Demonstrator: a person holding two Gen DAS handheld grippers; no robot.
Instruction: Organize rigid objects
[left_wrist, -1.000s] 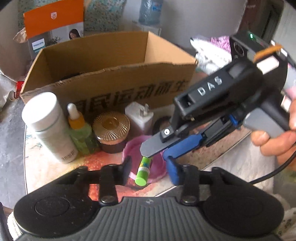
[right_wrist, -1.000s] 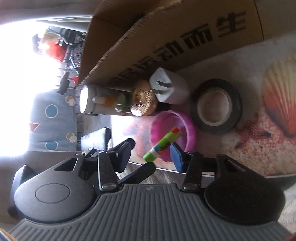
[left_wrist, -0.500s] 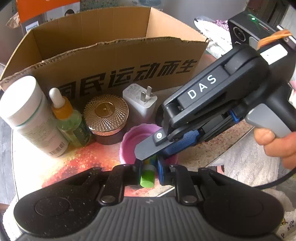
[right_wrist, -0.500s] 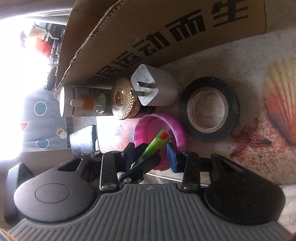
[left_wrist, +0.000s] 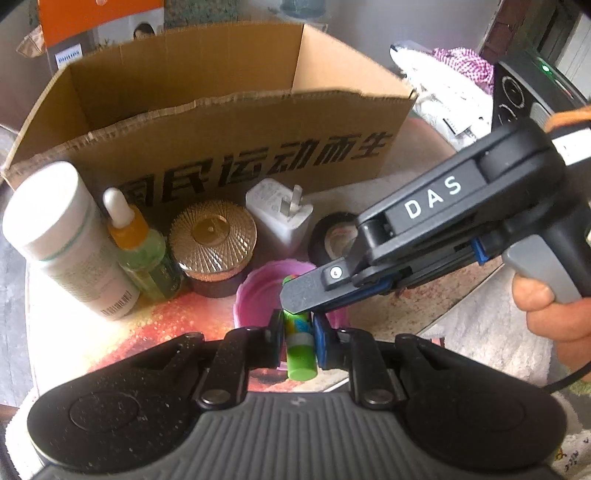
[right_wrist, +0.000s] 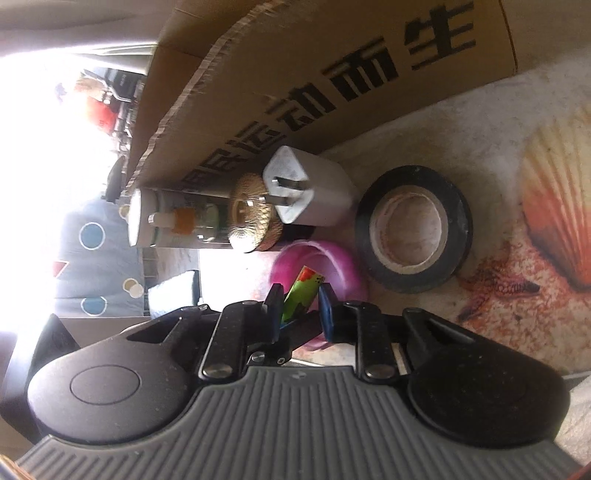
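A green lip-balm tube (left_wrist: 299, 350) with a coloured label lies tilted over the rim of a pink bowl (left_wrist: 258, 291). My left gripper (left_wrist: 297, 328) is shut on the tube's lower end. From the right, my right gripper (left_wrist: 303, 302) reaches over the tube's upper end, its jaws closing on it. In the right wrist view the tube (right_wrist: 301, 295) stands between that gripper's (right_wrist: 300, 306) fingers with the pads against it. An open cardboard box (left_wrist: 258, 162) with black printed characters stands behind.
Along the box front stand a white bottle (left_wrist: 62, 229), a green dropper bottle (left_wrist: 136, 247), a gold-lidded jar (left_wrist: 212, 240), a white plug charger (left_wrist: 277, 218) and a black tape roll (right_wrist: 413, 229). A person's hand (left_wrist: 546, 314) holds the right gripper. The table's front edge is close.
Both grippers went from open to shut around the tube. The left one closed first, then the right came down over the tube's upper end and closed.
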